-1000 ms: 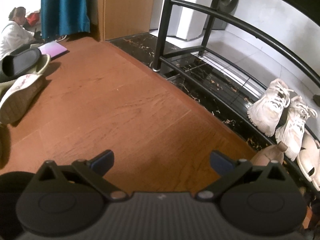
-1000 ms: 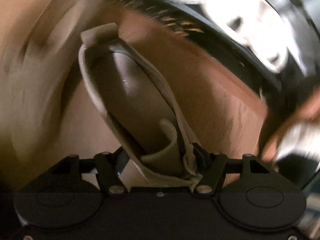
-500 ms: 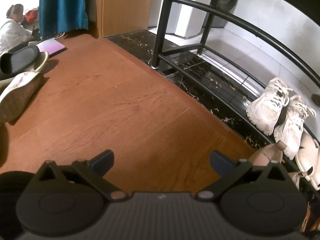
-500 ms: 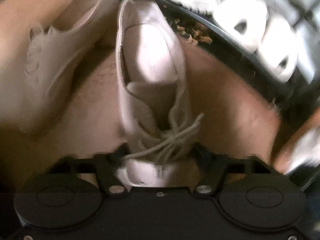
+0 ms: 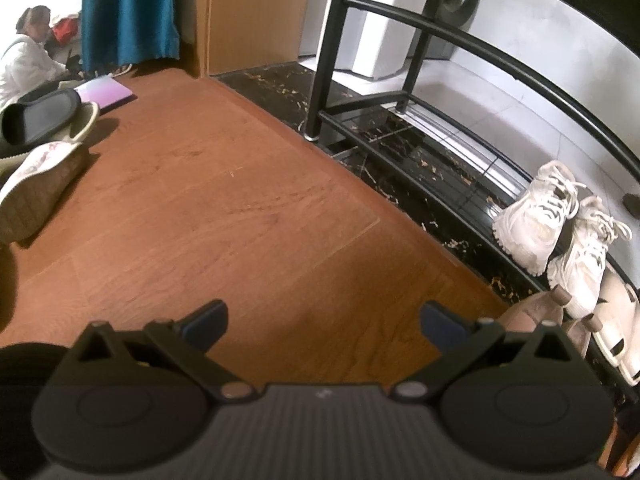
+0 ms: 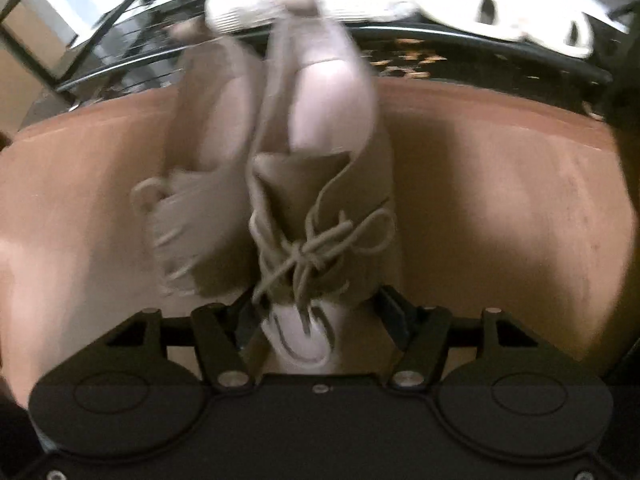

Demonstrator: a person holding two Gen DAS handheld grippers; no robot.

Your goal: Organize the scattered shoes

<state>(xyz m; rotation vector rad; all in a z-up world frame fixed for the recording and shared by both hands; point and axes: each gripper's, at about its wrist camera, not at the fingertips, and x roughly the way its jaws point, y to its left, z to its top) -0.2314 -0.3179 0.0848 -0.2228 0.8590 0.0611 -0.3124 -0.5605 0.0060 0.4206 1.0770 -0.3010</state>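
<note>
My right gripper [image 6: 316, 312] is shut on the toe end of a beige lace-up shoe [image 6: 320, 160], which points heel-first toward the black shoe rack [image 6: 460, 36]. Its matching beige shoe [image 6: 208, 184] lies just to its left on the wooden floor, blurred. My left gripper [image 5: 324, 320] is open and empty above the wooden floor. In the left wrist view a pair of white sneakers [image 5: 560, 224] sits on the rack's bottom shelf [image 5: 440, 160], and the heels of the beige shoes [image 5: 536, 312] show beside my right finger.
Slippers [image 5: 40, 120] and a patterned shoe [image 5: 36, 192] lie at the far left of the floor, near a purple book [image 5: 104, 94]. A person [image 5: 24, 56] sits in the far left corner. White slip-ons [image 5: 620, 320] sit on the rack at the right edge.
My right gripper has swung with the beige shoe, turning it heel-first toward the rack and beside its mate. The left gripper has drifted slightly and stays open.
</note>
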